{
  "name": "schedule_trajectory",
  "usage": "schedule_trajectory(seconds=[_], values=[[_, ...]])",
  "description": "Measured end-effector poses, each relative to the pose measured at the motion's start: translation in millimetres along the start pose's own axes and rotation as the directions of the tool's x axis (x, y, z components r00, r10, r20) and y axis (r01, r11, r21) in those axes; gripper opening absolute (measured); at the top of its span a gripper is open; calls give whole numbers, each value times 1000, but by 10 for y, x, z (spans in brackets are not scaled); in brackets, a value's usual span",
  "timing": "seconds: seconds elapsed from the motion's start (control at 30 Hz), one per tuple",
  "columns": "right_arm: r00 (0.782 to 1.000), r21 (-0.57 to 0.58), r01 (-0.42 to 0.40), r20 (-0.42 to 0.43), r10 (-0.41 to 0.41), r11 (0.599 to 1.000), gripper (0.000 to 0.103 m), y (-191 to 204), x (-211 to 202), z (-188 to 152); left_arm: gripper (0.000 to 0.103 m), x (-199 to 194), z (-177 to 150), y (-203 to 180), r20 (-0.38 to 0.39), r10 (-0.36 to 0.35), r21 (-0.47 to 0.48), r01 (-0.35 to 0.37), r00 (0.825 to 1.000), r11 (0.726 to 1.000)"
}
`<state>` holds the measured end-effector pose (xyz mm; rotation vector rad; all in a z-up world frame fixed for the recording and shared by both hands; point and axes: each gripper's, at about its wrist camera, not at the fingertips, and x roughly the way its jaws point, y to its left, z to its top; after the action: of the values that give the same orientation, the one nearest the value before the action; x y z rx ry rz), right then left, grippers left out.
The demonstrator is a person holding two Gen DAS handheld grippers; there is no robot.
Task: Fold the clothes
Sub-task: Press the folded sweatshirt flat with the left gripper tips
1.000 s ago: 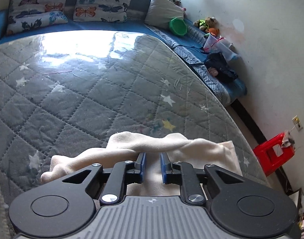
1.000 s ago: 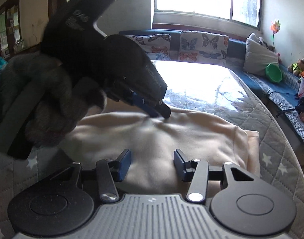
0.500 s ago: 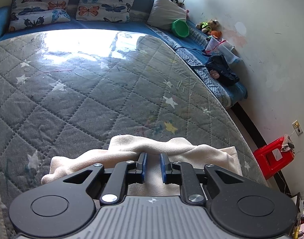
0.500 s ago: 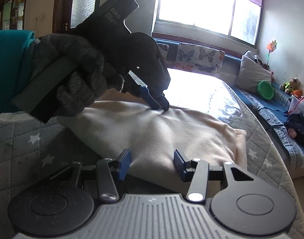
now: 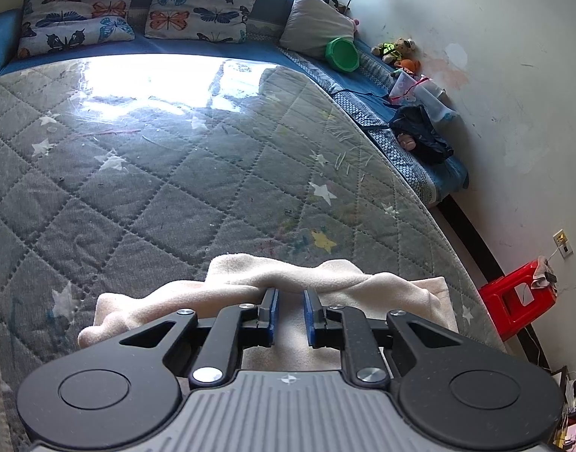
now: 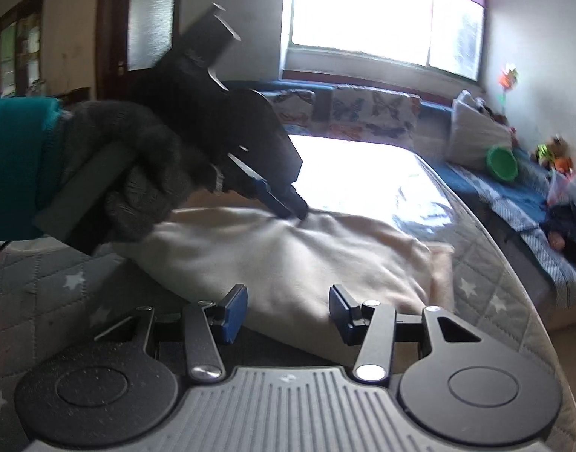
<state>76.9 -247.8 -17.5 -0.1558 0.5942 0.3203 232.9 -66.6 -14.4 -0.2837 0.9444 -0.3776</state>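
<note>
Pinching the far edge of the cream fleece garment (image 6: 288, 260) with your left gripper (image 5: 290, 310), you are partway through a fold on the grey quilted bed with white stars (image 5: 156, 188). Nearest to you, in the right wrist view, your right gripper (image 6: 288, 310) hovers just over the garment's near edge with its jaws standing apart and nothing between the blue pads (image 6: 235, 307). Past it, the garment lies as a soft, already doubled bundle near the bed's right side. At its far edge your gloved left hand (image 6: 137, 173) holds the left gripper angled down, its jaws drawn narrow on a ridge of bunched fleece. Beyond, the bed is bare up to two butterfly-print cushions (image 5: 137, 11) under a bright window (image 6: 386, 11). The step in hand looks like a lengthwise fold. The next move likely calls for your right jaws to close on the near edge, so that both hands lift and lay the cloth together without dragging it.
</note>
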Motion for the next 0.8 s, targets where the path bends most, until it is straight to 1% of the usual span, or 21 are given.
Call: schedule_trajectory(seconds=[0.03, 0.1, 0.17, 0.27, 0.37, 0.47, 0.57, 0.6, 0.73, 0.8], values=[[1000, 0, 2, -10, -2, 1000, 49, -10, 10, -35, 17, 0, -1, -1, 0, 0, 0, 0, 1000, 1000], [1000, -35, 5, -13, -6, 999, 49, 24, -5, -85, 17, 1, 1, -1, 0, 0, 0, 0, 1000, 1000], [1000, -53, 7, -14, -7, 999, 49, 42, -21, -82, 17, 1, 1, -1, 0, -1, -2, 1, 1000, 1000], [1000, -47, -8, 9, 8, 999, 49, 57, -67, 30, 19, -21, -1, -14, 1, -6, -1, 6, 1000, 1000], [999, -75, -7, 47, 11, 997, 49, 154, -41, 171, 21, -77, -15, -43, 11, -2, 4, 2, 1000, 1000], [998, -84, -19, 51, 23, 996, 49, 256, 69, 211, 21, -120, -21, -57, 20, -2, 22, 1, 1000, 1000], [998, -111, -26, 53, 32, 993, 49, 380, 153, 190, 21, -92, -25, -32, 10, 7, 23, -7, 1000, 1000], [998, -122, -30, 49, 36, 992, 49, 420, 182, 178, 21, -83, -28, -21, 9, 5, 21, -5, 1000, 1000], [999, -150, -51, -12, 50, 987, 49, 488, 288, 68, 21, -77, -20, 8, 7, -4, 19, 4, 1000, 1000], [999, -171, -43, -13, 42, 984, 49, 503, 286, 27, 21, -67, -16, 22, 8, -4, 16, 4, 1000, 1000]])
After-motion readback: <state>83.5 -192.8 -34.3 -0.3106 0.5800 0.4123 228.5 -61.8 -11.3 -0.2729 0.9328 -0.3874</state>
